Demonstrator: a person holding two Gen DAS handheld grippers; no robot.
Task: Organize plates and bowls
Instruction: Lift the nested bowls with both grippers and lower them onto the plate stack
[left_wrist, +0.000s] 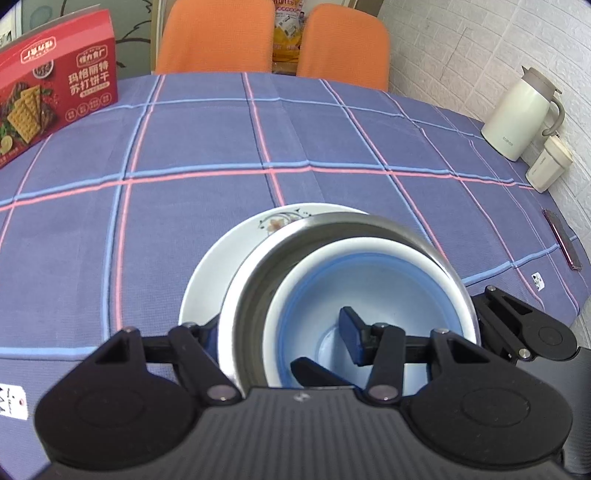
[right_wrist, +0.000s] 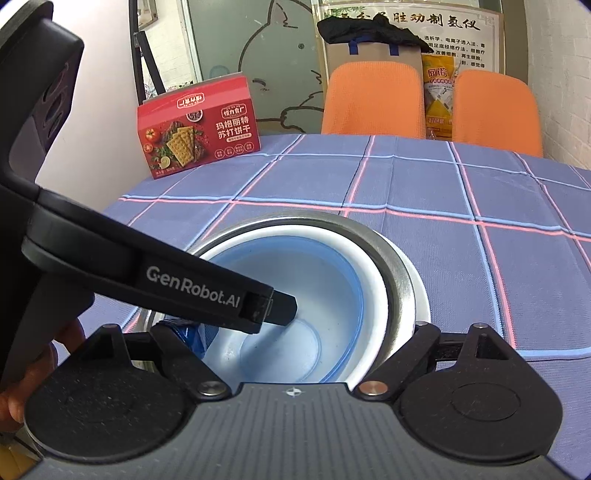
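Observation:
A white flower-patterned plate lies on the checked tablecloth. A steel bowl sits on it, and a white bowl with a blue inside is nested in the steel one. My left gripper is open and straddles the near-left walls: one finger outside the steel bowl, the other pad inside the blue bowl. My right gripper is open too, spread wide across the stack of steel bowl and blue bowl. Its left finger is at the blue bowl's near edge. Its right finger is outside the steel rim.
A red cracker box stands at the table's far left, with two orange chairs behind the table. A cream jug, a small container and a phone sit along the right edge. A hand holds the left gripper.

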